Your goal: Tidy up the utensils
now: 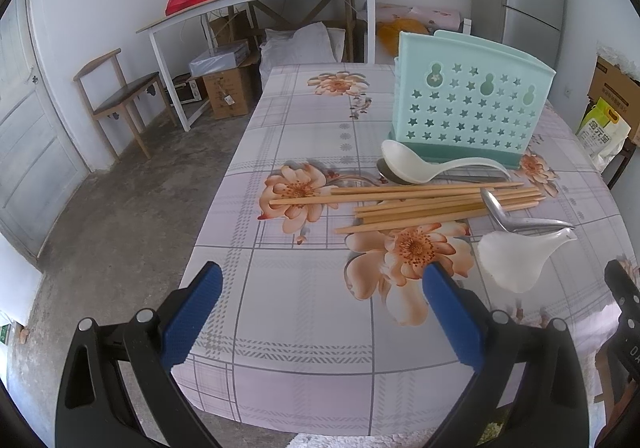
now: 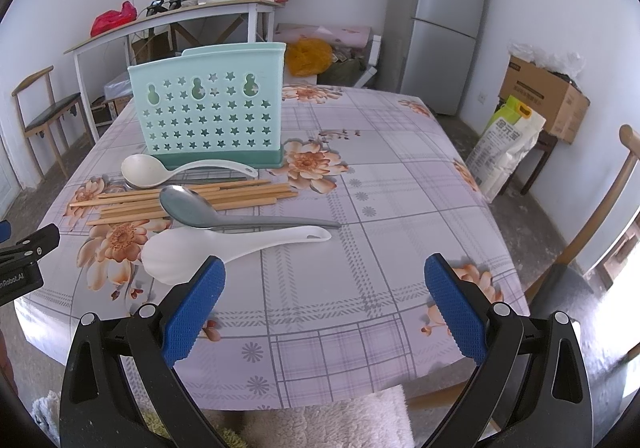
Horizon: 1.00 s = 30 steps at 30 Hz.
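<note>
Both hand-held grippers hang released over the near edge of the surface [image 2: 360, 184], nothing between their pads. The left hand-held gripper [image 1: 322, 288] faces the chopsticks [image 1: 420, 204], which lie ahead and slightly right, long axis running left-right across its view. The right hand-held gripper [image 2: 324, 276] has the plastic spoon [image 2: 224, 246] just ahead to its left, handle pointing right, with the metal spoon [image 2: 224, 212] just behind it. The rack [image 2: 212, 112] stands upright further back, another white spoon [image 2: 160, 170] lying at its base. The right looks nearer the spoons
</note>
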Each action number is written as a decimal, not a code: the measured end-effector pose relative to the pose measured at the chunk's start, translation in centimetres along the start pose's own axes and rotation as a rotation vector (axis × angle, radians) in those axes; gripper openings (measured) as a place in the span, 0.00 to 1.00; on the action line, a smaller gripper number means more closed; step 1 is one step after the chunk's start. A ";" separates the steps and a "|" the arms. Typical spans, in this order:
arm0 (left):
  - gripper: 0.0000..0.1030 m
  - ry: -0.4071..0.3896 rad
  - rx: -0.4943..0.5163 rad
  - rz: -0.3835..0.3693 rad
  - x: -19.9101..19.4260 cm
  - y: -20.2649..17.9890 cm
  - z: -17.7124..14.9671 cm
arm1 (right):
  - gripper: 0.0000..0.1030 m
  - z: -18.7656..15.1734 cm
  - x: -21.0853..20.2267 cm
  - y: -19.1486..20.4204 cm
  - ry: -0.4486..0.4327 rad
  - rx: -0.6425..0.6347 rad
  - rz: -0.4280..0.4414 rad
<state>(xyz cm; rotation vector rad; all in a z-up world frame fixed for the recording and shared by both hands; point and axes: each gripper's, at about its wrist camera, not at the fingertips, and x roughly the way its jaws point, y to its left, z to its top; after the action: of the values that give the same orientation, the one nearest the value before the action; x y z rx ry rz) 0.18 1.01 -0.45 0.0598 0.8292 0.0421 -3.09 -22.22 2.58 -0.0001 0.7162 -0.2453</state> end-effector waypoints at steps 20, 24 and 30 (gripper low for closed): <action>0.95 0.002 -0.001 0.004 0.3 0.4 0.0 | 0.92 0.0 0.0 0.5 0.000 -0.005 0.001; 0.95 -0.002 0.014 -0.024 0.4 0.2 -0.2 | 0.92 0.1 0.1 0.5 0.002 -0.005 -0.001; 0.95 0.004 -0.058 -0.290 0.5 0.6 0.0 | 0.92 -0.1 0.6 0.5 0.014 -0.003 -0.008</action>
<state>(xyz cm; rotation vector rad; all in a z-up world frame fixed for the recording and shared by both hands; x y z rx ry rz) 0.50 1.65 -0.78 -0.1154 0.8331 -0.2066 -2.59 -21.84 2.07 -0.0042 0.7304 -0.2520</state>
